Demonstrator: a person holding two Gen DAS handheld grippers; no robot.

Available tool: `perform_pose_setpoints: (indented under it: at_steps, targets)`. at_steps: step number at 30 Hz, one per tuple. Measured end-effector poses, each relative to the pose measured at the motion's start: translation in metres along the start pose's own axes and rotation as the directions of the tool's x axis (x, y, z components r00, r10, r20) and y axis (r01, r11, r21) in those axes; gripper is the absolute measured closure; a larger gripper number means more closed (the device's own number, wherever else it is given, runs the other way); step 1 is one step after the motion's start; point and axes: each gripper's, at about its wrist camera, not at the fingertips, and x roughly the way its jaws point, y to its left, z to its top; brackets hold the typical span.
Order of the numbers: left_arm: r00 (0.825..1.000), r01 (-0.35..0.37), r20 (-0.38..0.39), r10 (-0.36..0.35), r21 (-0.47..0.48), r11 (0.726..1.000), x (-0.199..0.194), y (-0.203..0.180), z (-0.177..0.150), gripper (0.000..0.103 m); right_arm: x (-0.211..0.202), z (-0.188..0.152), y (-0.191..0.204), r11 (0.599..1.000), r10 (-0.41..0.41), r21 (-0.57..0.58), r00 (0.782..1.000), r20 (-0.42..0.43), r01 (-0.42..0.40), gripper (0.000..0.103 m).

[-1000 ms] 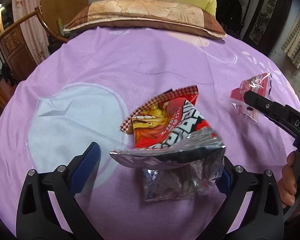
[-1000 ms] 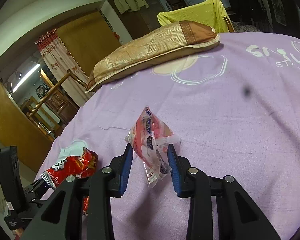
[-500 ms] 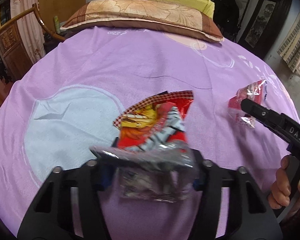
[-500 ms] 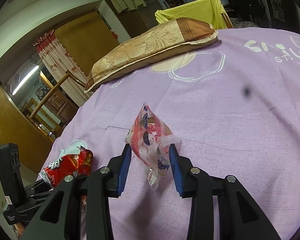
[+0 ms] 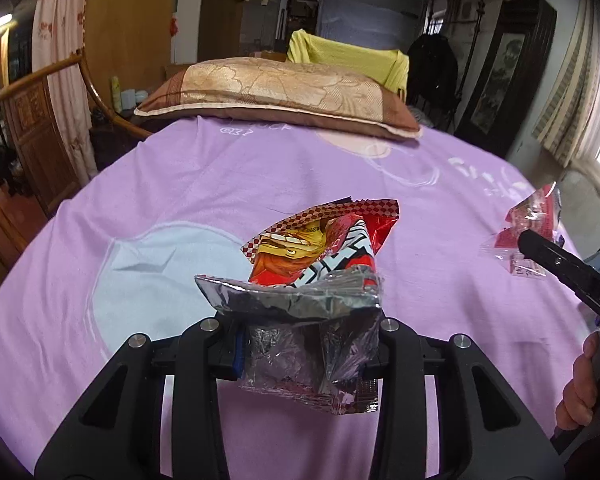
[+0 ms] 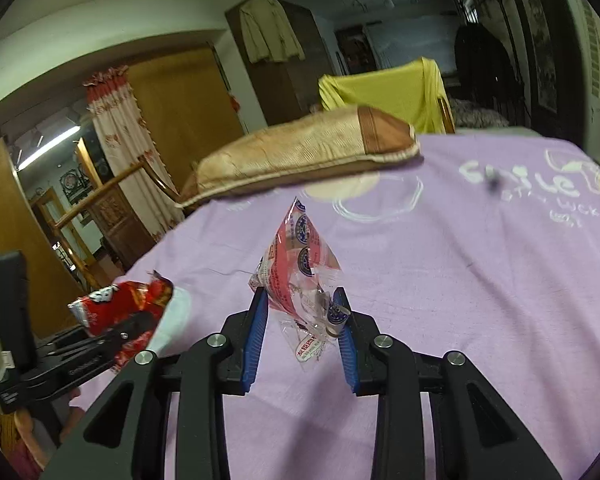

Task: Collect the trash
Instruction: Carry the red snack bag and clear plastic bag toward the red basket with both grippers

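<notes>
My left gripper [image 5: 306, 344] is shut on a red snack bag [image 5: 320, 272] with a silver foil inside, held above the purple bedsheet [image 5: 180, 184]. The bag also shows at the left of the right wrist view [image 6: 124, 300]. My right gripper [image 6: 302, 316] is shut on a clear and pink plastic wrapper [image 6: 300, 264], lifted off the sheet. That wrapper also shows at the right edge of the left wrist view [image 5: 534, 220], with the right gripper's finger beside it.
A brown and gold pillow [image 5: 276, 96] lies at the far end of the bed. A yellow cloth hangs over a chair [image 5: 348, 56] behind it. A wooden bed rail [image 5: 28, 88] and curtain stand at the left.
My left gripper closed on the red snack bag and lifted it off the sheet. My right gripper rose with the pink wrapper held in it.
</notes>
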Motion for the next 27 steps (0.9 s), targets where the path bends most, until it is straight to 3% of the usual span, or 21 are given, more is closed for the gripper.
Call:
perform_pose_setpoints:
  at_steps: [4, 12, 19, 27]
  targets:
    - [0.999, 0.048, 0.013, -0.047, -0.033, 0.998, -0.028, 0.005, -0.012, 0.064, -0.037, -0.011, 0.011, 1.0, 0.016, -0.027, 0.999, 0.027, -0.015, 0.069]
    - [0.995, 0.012, 0.104, -0.011, -0.006, 1.0, -0.098, 0.008, -0.033, 0.064, -0.093, -0.029, 0.034, 0.995, 0.093, -0.038, 0.992, 0.085, -0.09, 0.069]
    - [0.981, -0.059, 0.182, 0.06, -0.014, 0.998, -0.163, 0.025, -0.057, 0.064, -0.132, -0.052, 0.067, 0.985, 0.157, -0.09, 0.976, 0.148, -0.145, 0.069]
    - [0.957, -0.14, 0.246, 0.151, -0.061, 0.988, -0.225, 0.058, -0.091, 0.064, -0.147, -0.073, 0.104, 0.969, 0.237, -0.108, 0.963, 0.131, -0.224, 0.069]
